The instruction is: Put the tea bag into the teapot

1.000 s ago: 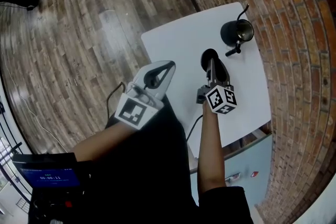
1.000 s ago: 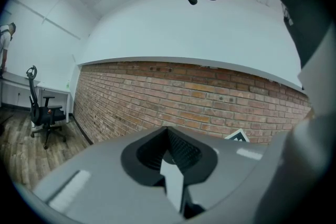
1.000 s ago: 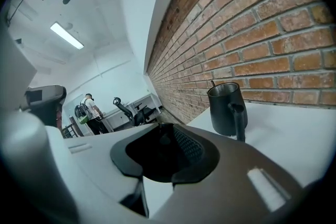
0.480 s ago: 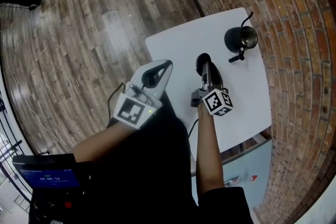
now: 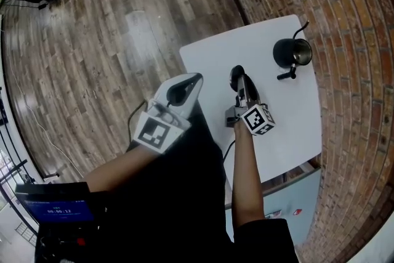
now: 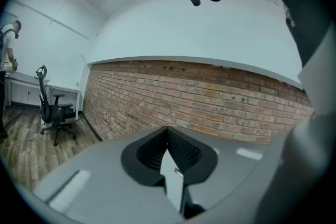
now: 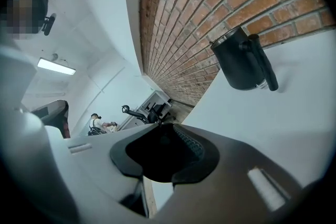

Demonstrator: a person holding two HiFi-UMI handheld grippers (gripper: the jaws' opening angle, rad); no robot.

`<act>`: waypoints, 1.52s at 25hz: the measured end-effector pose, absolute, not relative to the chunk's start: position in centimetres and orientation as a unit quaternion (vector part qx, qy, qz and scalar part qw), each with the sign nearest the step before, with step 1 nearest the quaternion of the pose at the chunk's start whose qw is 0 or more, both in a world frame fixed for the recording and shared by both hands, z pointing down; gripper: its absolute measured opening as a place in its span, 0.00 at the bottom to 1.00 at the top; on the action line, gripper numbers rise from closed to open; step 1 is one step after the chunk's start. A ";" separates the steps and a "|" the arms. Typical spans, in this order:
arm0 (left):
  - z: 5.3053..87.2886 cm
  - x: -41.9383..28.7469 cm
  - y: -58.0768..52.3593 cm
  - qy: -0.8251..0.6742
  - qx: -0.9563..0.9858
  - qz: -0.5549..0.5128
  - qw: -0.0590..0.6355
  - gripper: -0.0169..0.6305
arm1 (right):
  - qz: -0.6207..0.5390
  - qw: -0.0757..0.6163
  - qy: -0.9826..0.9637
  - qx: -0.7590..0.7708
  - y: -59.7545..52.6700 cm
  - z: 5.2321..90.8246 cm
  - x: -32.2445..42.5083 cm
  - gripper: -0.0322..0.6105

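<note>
— Nearest first: the left tongs?
— Left gripper (image 5: 180,92), at the 9 o'clock edge of the white table (image 5: 209,52). Clamped on the tea bag (image 6: 172,182): a thin white piece, seen edge-on between the black pads.
— And the right?
— Right gripper (image 5: 240,76), at 3 o'clock of the left one, over the table. Tips drawn together, nothing visible between them.
— Farther out?
— Black teapot (image 5: 290,52), at 1 o'clock of the right gripper and well apart from both. Standing on the table near its far corner, handle toward 6 o'clock.
— Beyond that?
— Brick wall (image 5: 351,28) along the table's far side. Wood floor (image 5: 92,58) out past 10 o'clock.
</note>
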State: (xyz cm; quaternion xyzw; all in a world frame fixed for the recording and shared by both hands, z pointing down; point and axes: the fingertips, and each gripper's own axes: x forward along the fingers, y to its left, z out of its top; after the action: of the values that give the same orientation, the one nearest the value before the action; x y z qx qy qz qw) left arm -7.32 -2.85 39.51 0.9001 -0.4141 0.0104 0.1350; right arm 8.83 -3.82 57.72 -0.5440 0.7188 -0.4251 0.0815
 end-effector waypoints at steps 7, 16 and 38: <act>39.6 -7.5 -2.9 -0.413 0.901 0.015 0.132 0.03 | -0.456 0.100 0.707 -0.532 -3.8 60.3 8.8 0.18; 40.6 -9.5 -5.3 -0.408 0.900 0.024 0.153 0.03 | -0.526 0.161 0.647 -0.527 -4.4 63.2 6.9 0.18; 41.7 -8.8 -6.5 -0.392 0.900 0.031 0.185 0.03 | -0.585 0.214 0.610 -0.490 -5.0 66.4 6.4 0.18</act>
State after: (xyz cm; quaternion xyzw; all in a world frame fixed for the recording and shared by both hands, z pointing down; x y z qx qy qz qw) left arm -8.82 -6.47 41.69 0.9005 -0.3924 0.0306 0.1850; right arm 6.40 -4.98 66.40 -0.4901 0.6096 -0.5852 0.2138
